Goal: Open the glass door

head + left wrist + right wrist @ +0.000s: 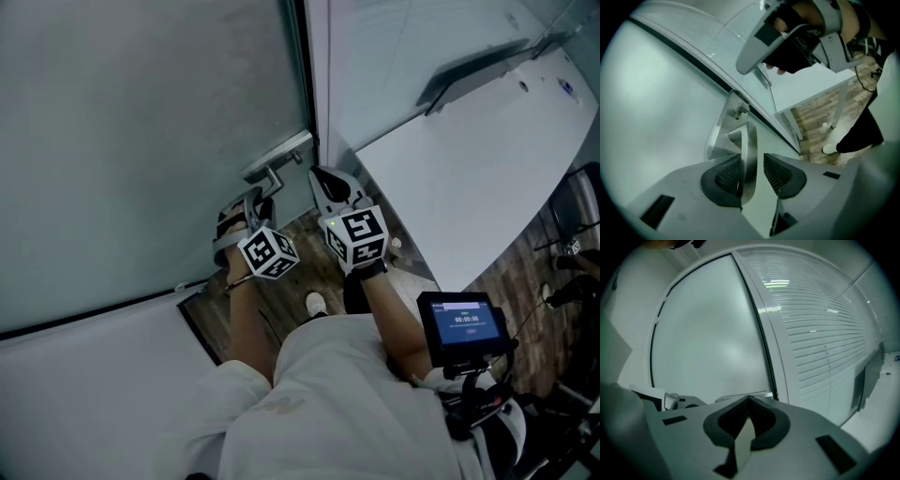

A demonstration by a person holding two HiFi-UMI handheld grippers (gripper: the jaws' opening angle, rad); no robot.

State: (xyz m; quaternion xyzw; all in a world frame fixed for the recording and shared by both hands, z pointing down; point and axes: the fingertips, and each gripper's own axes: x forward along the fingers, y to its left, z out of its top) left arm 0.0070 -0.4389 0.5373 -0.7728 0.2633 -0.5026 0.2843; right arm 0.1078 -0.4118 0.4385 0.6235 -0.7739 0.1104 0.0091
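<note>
While astride handle (749,140), left hand-held gripper (752,165)

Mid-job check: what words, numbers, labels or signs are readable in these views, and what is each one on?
Small screen: heading and a row of digits like a timer, too blurred to read.
Left marker cube and right marker cube: black square patterns only, no letters.
Small blue mark on the white table: too small to read.
Glass door and its handle: no writing visible.
</note>
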